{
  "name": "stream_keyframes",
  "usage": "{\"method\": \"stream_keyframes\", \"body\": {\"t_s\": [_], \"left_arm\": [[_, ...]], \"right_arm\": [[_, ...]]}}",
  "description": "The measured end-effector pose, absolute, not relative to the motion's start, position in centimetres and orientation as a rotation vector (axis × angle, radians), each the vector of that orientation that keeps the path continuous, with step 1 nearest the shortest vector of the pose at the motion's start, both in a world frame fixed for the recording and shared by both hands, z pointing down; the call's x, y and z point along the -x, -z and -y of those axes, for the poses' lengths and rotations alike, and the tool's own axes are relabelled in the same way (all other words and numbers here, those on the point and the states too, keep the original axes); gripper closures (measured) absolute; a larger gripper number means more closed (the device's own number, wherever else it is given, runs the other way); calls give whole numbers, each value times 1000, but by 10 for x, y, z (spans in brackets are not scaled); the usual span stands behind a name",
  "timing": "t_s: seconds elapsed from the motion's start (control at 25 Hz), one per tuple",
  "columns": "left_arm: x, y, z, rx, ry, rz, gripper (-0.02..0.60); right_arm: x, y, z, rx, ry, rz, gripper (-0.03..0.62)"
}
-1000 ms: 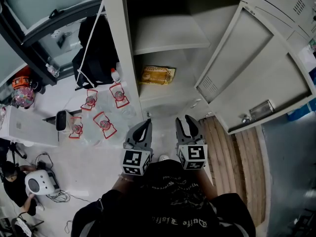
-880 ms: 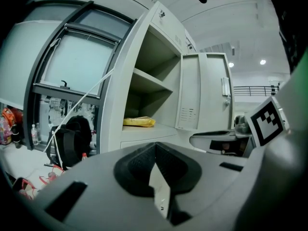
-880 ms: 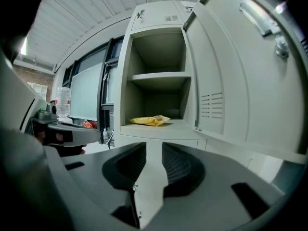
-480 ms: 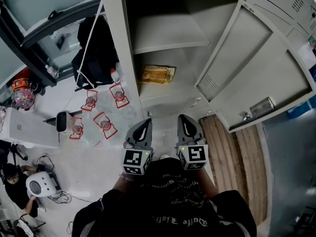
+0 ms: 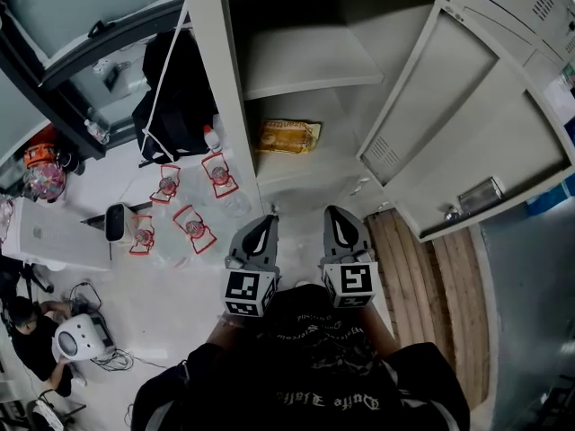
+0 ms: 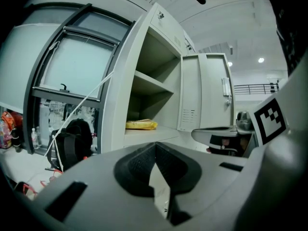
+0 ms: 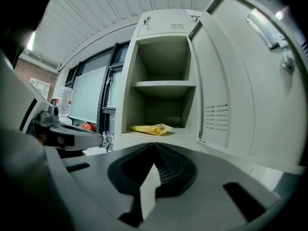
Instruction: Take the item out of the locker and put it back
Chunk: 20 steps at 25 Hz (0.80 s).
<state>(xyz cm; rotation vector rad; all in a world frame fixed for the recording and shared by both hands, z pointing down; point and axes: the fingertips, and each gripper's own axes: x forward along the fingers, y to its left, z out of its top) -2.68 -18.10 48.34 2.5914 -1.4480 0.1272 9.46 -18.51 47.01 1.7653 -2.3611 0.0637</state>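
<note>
**A:** Where is the item right now?

**B:** The yellow packet (image 5: 288, 136) lies flat on the bottom of the locker (image 5: 214, 97), in the lower compartment under the shelf (image 5: 305, 65). It sits nearer the left wall than the right, and nothing touches it.

**A:** And the claws?

**B:** Both are outside the locker, well short of the packet and side by side in front of the opening. The left claw (image 5: 267, 219) has its jaws pressed together with nothing between them; its own view shows the pads meeting at the tip. The right claw (image 5: 335, 214) is the same: fully closed and empty.

**A:** What about the door?

**B:** The door (image 5: 467, 124) is swung wide open to the right, with its vent slots facing the compartment.

**A:** Anything around the locker?

**B:** On the floor (image 5: 180, 285) to the left stand several clear bottles (image 5: 190, 224) with red labels, grouped near the locker's corner. A black backpack (image 5: 175, 83) leans beside the locker's left side. To the right, below the open door, are wooden planks (image 5: 431, 294).
</note>
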Motion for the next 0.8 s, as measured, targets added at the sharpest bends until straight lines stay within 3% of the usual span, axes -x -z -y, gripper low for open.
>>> {"method": "stream_keyframes", "body": {"t_s": [0.8], "left_arm": [[34,-482,196,-2590,-122,1482,574]], "right_arm": [[-85,-470,201,-1722,-52,2390,591]]}}
